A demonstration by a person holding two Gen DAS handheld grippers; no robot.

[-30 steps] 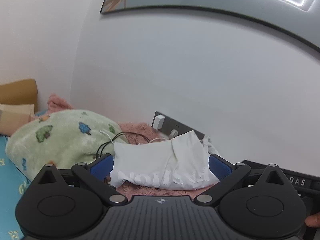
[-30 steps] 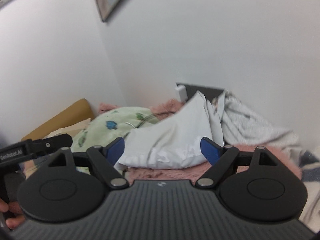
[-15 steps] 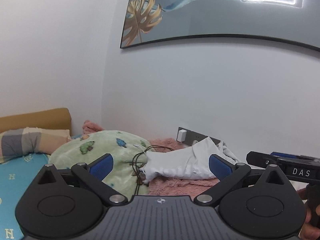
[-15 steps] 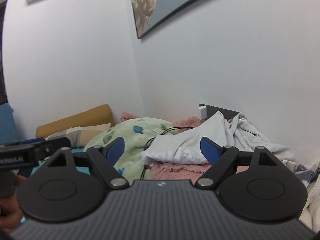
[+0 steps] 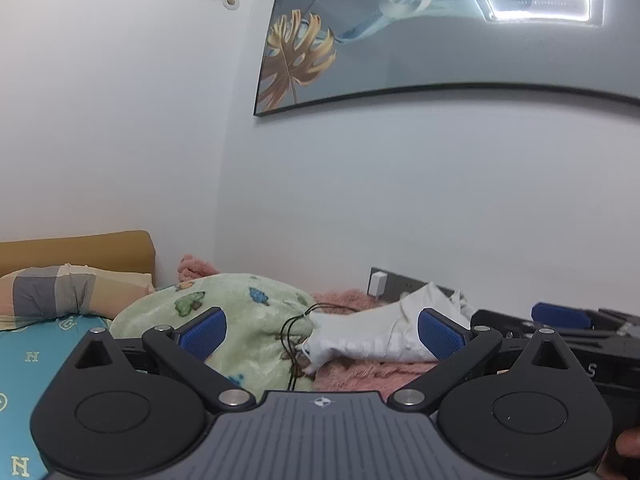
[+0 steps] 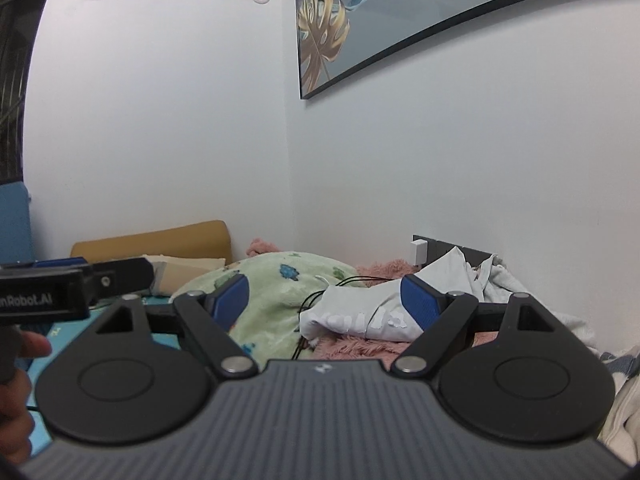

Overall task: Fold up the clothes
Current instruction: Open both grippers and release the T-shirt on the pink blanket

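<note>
White shirt [image 5: 372, 340] lies crumpled on fuzzy pink blanket [image 5: 360, 372], its print too blurred to read; both grippers' fingers [image 5: 202, 330] apart, empty.

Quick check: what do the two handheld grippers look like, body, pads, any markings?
Both alike: left gripper and right gripper have a ribbed grey body, black linkage arms with silver pivot pins, round black discs and textured blue pads. The left gripper's side, seen from the right wrist, bears white lettering ending "nRobot.AI".
</note>
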